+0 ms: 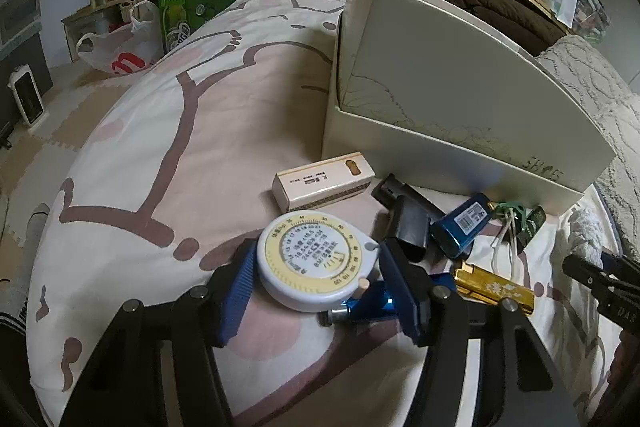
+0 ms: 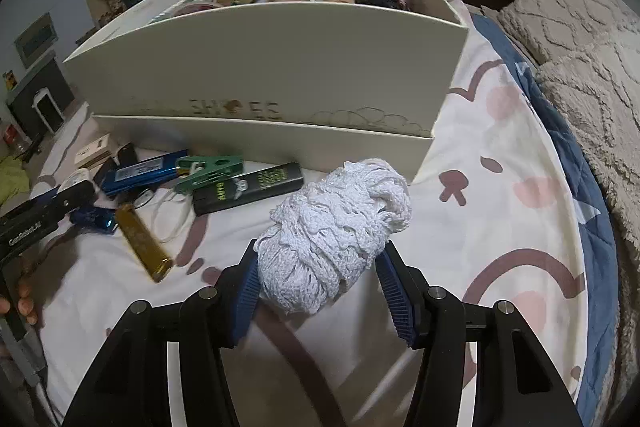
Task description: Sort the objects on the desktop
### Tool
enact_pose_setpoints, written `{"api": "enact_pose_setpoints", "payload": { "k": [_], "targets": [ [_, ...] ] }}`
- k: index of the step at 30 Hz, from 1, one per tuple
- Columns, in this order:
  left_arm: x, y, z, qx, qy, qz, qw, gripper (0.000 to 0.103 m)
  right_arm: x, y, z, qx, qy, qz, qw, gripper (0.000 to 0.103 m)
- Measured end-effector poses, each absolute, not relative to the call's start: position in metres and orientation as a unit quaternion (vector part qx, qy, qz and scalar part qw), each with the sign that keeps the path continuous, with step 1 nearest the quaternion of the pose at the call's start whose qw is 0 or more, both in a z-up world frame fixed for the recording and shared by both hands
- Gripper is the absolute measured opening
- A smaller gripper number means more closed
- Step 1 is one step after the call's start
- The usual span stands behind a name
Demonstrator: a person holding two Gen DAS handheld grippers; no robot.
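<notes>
White and yellow, the round tape measure (image 1: 318, 263) sits between the two blue pads of the left gripper (image 1: 320, 285). Both pads touch its sides, so the gripper is pinching it. It looks to sit just above the bed sheet (image 1: 160, 131), which has pink and brown shapes on it.

Right under the tape measure's edge lies a small shiny blue thing (image 1: 366, 307) with a silver tip. Beside it is a gold lighter (image 1: 496, 289). A bit farther away are a blue lighter (image 1: 462, 225), a black part (image 1: 408, 223) and a small cream box (image 1: 322, 181). They all lie close in front of the big white shoe box (image 1: 460, 99).

The right gripper (image 2: 316, 285) has a bundle of white string (image 2: 336, 231) between its blue pads. The pads press on both sides of the bundle, so it is pinching it. The bundle is near the front corner of the shoe box, not touching it.

In the right wrist view, a green clip (image 2: 210, 167) and a black lighter (image 2: 248, 193) lie just in front of the shoe box, touching each other. The shoe box is open on top and already has some things inside, but they are hard to tell apart. A fluffy grey blanket (image 2: 580, 67) lies to the right.
</notes>
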State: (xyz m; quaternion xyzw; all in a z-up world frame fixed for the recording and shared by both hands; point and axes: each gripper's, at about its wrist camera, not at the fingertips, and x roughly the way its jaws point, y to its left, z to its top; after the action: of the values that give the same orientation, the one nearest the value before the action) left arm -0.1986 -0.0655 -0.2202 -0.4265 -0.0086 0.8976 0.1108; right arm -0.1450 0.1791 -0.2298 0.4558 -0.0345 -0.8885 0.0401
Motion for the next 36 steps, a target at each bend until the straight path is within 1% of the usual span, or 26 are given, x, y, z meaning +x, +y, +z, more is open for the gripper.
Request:
{"api": "enact_pose_setpoints", "payload": {
  "k": [12,17,23,27,32,34,36],
  "targets": [
    [-0.174,-0.068,-0.211,-0.428,0.011,0.896,0.121,0.061,-0.127,0.169,-0.220,0.451,-0.035,-0.890,0.063,0.057],
    [-0.160,-0.071,-0.203,-0.432,0.001,0.892,0.136,0.061,-0.121,0.158,-0.217,0.456,-0.038,-0.885,0.084,0.057],
    [-0.144,-0.069,-0.201,-0.451,-0.007,0.880,0.149,0.061,-0.112,0.152,-0.222,0.493,-0.087,-0.860,0.098,0.057],
    [-0.135,-0.065,-0.204,-0.461,-0.001,0.875,0.151,0.061,-0.106,0.149,-0.223,0.504,-0.095,-0.853,0.097,0.057],
    [-0.126,-0.058,-0.212,-0.474,0.009,0.866,0.155,0.061,-0.104,0.151,-0.229,0.519,-0.137,-0.835,0.119,0.058],
    [-0.123,-0.056,-0.215,-0.478,0.014,0.864,0.156,0.061,-0.103,0.152,-0.228,0.516,-0.142,-0.836,0.119,0.066],
    [-0.122,-0.054,-0.218,-0.480,0.018,0.863,0.154,0.061,-0.102,0.153,-0.225,0.510,-0.147,-0.840,0.117,0.091]
  ]
}}
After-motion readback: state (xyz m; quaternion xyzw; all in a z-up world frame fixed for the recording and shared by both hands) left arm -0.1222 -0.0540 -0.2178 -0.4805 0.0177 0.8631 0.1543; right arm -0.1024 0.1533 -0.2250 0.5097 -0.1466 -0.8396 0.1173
